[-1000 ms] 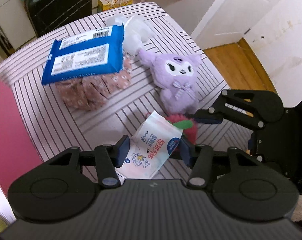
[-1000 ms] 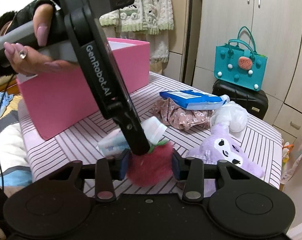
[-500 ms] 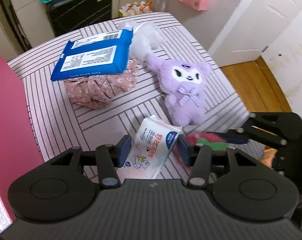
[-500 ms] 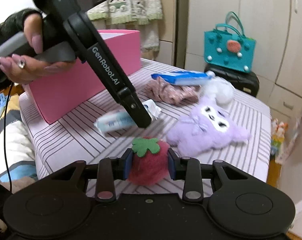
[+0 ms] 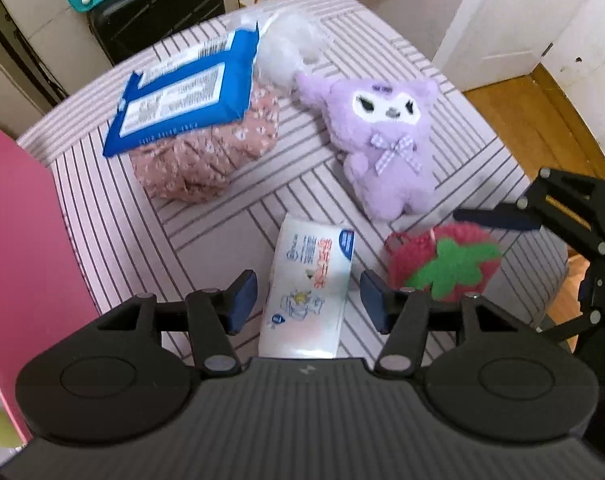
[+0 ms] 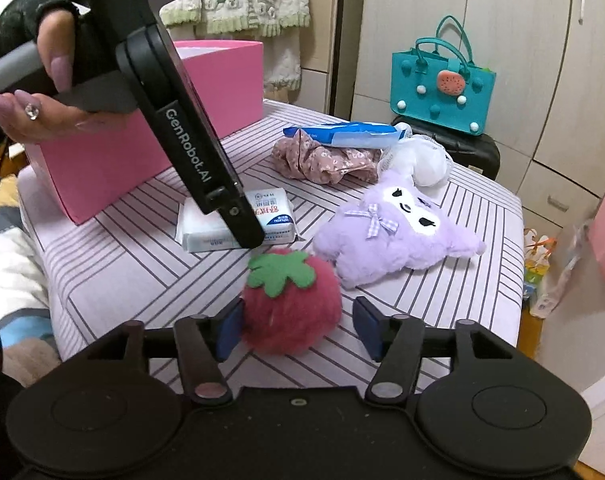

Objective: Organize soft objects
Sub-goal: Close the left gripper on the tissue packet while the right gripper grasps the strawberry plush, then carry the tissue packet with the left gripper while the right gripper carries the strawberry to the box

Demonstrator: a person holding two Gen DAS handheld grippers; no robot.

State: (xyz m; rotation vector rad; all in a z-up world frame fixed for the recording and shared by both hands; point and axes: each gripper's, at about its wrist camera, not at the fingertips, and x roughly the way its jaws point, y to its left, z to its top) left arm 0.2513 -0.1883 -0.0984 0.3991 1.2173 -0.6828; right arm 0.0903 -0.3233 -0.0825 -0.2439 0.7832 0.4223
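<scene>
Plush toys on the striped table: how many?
2. The strawberry plush sits between the open right claw fingers; the purple plush lies just beyond it, beside the tissue pack. Another could be hidden inside the pink box.

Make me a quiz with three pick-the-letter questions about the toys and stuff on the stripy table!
1. Where does the blue packet lie?
A. on the flowery pink cloth
B. inside the pink box
C. under the purple plush

2. What colour is the leaf on the strawberry plush?
A. yellow
B. green
C. blue

3. How is the right gripper now?
A. shut tight on the tissue pack
C. open, with the strawberry between its fingers
B. holding the purple plush in the air

Answers: 1 A, the packet rests on top of the flowery pink cloth. 2 B, a green felt leaf shows. 3 C, there is a gap beside the strawberry on one side.
</scene>
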